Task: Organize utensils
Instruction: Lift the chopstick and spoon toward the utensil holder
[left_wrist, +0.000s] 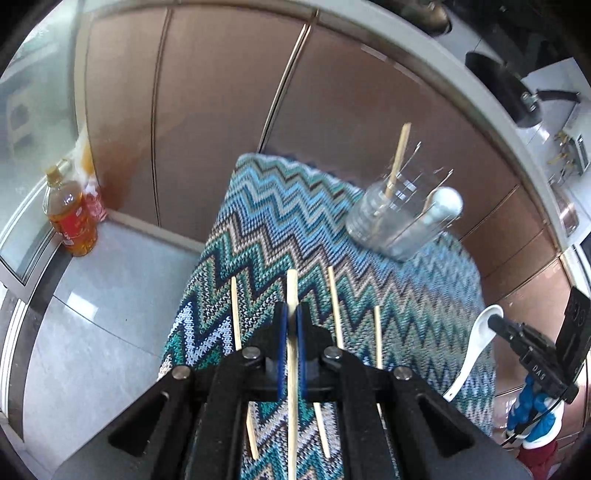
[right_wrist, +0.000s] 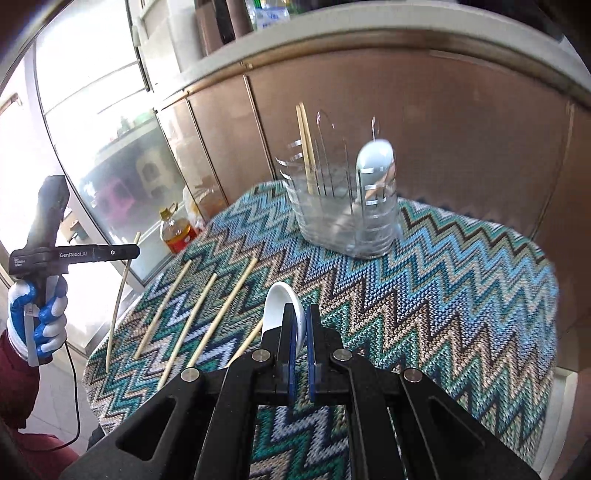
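My left gripper (left_wrist: 291, 314) is shut on a wooden chopstick (left_wrist: 292, 291) and holds it above the zigzag-cloth table (left_wrist: 266, 206). Three more chopsticks (left_wrist: 335, 306) lie on the cloth under it. My right gripper (right_wrist: 301, 314) is shut on a white ceramic spoon (right_wrist: 282, 302), also seen in the left wrist view (left_wrist: 476, 343). A clear utensil holder (right_wrist: 340, 206) stands at the far side of the table; it holds two chopsticks (right_wrist: 306, 147) and a white spoon (right_wrist: 373, 158). It also shows in the left wrist view (left_wrist: 402, 218).
Several chopsticks (right_wrist: 199, 317) lie in a row on the cloth's left part. The left gripper (right_wrist: 125, 252) holds its chopstick beyond the table's left edge. An oil bottle (left_wrist: 70, 218) stands on the floor by brown cabinet doors (left_wrist: 221, 110). A glass door (right_wrist: 110, 147) is at left.
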